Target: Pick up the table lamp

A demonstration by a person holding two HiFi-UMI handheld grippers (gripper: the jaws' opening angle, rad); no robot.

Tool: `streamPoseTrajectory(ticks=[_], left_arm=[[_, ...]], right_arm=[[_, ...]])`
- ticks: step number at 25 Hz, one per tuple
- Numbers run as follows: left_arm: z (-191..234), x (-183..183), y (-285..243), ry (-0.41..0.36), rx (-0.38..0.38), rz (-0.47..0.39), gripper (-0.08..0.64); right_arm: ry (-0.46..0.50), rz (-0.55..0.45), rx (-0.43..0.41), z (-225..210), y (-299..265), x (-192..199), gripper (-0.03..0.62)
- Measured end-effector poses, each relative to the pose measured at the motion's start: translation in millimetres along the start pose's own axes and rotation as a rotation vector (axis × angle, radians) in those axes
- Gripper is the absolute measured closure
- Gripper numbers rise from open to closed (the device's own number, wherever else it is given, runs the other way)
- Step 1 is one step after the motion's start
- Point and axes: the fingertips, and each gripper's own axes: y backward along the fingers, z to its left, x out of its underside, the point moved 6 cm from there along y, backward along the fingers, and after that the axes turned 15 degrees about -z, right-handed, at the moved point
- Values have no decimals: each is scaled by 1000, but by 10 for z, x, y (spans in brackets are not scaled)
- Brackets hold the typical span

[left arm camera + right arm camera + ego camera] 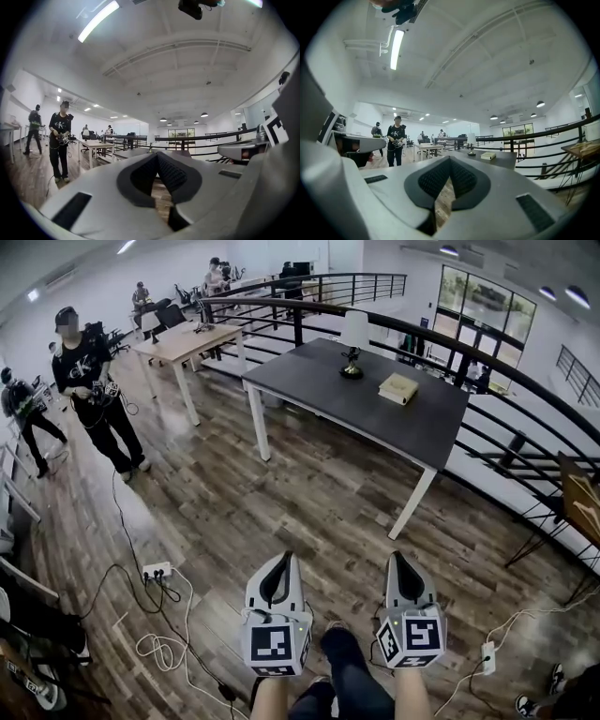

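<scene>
We hold the left gripper [279, 563] and right gripper [399, 562] side by side over the wooden floor [281, 502], fingers pressed together, empty. The table lamp [353, 343] stands upright near the far edge of a dark table [309, 395], well apart from both grippers, beside what looks like a book [398, 388].

The head camera looks steeply down from above the left gripper [279, 563] and right gripper [401, 561], out toward the dark table [319, 381]. Each gripper camera sits close behind its jaws, facing level at that far-off table and the standing person [94, 381].
</scene>
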Motion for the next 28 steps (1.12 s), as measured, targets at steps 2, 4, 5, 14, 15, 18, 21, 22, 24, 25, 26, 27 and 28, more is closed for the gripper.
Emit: streamPoseTrajectory(ticks=[2, 4, 5, 14, 15, 18, 21, 22, 24, 25, 26, 27, 28], left_arm=[[42, 73, -125, -4, -4, 8, 540], [94, 143, -271, 1, -11, 13, 540], [119, 173, -353, 5, -16, 15, 540], [337, 329, -1235, -13, -52, 11, 540], [365, 348, -1351, -18, -55, 13, 540], [435, 385, -1706, -29, -66, 14, 540], [469, 420, -2064, -40, -69, 5, 540], [479, 439, -2175, -44, -71, 3, 540], [494, 477, -2382, -53, -70, 1, 540], [497, 494, -2475, -59, -69, -1, 540], [500, 511, -2559, -64, -68, -2, 540], [501, 530, -2635, -66, -70, -2, 540], [497, 548, -2704, -65, -70, -2, 540]], right_arm=[[-9, 5, -1, -37, -151, 82, 599], [-15, 10, -4, -68, -319, 160, 598], [-17, 11, -7, -88, -410, 192, 599], [-44, 5, -36, -348, -1390, 359, 599], [-45, 2, -41, -385, -1517, 368, 599], [-46, -13, -50, -511, -1907, 380, 598], [-43, -28, -56, -646, -2276, 405, 599], [-42, -31, -60, -684, -2391, 421, 598], [-39, -35, -68, -752, -2599, 457, 599], [-39, -36, -72, -782, -2687, 478, 598], [-39, -36, -76, -809, -2763, 498, 599], [-39, -36, -80, -837, -2828, 515, 600], [-36, -34, -82, -867, -2882, 528, 598]])
